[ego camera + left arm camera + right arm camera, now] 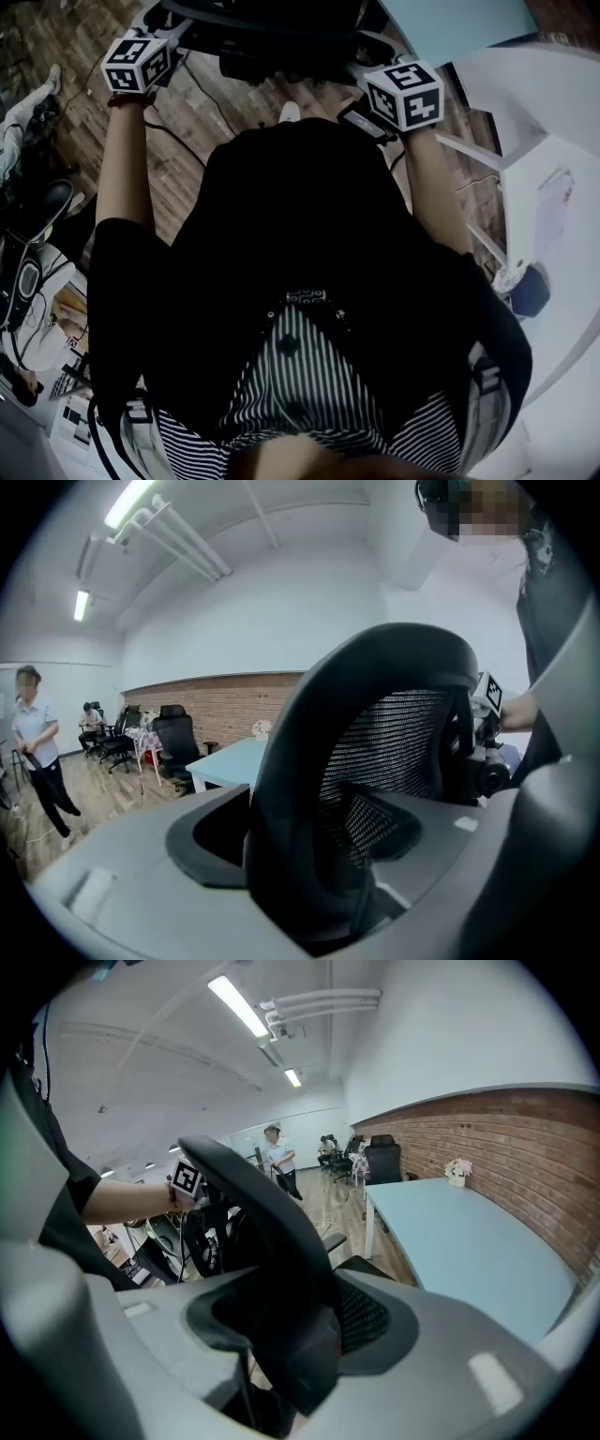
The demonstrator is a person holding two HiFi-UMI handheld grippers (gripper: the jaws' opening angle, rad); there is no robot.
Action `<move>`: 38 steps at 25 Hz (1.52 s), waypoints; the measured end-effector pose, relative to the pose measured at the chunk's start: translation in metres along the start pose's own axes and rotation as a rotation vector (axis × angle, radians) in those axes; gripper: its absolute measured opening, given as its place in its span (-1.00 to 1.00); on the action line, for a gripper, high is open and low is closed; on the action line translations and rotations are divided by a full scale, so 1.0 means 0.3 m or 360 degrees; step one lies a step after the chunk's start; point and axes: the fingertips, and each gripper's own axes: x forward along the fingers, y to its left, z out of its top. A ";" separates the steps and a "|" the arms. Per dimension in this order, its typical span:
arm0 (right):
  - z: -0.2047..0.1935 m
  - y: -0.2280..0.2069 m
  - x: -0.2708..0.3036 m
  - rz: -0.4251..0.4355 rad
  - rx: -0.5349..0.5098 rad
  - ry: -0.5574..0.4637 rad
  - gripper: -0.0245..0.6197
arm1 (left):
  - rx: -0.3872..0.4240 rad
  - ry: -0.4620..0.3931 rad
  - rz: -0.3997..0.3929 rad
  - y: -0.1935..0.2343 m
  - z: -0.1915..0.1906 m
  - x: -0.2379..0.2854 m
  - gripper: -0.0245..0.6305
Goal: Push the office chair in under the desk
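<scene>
One office chair: black, smooth curved rim, mesh back. Two grippers: left gripper and right gripper each clamp that rim. Chair stands beside one flat pale-blue desk.

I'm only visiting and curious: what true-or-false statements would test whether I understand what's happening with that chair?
1. The left tool and the right tool both clamp the back frame of the black mesh office chair. True.
2. A red desk stands ahead. False: it is a light blue desk.
3. A red-brown brick wall runs beside the light blue desk. True.
4. Nobody else is in the room. False: a person stands on the wooden floor in the background.
</scene>
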 end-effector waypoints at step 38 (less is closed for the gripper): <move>0.416 -0.476 0.392 -0.0811 0.0591 -0.0221 -0.22 | 0.0172 -0.0222 -0.0727 0.550 0.342 0.887 -0.03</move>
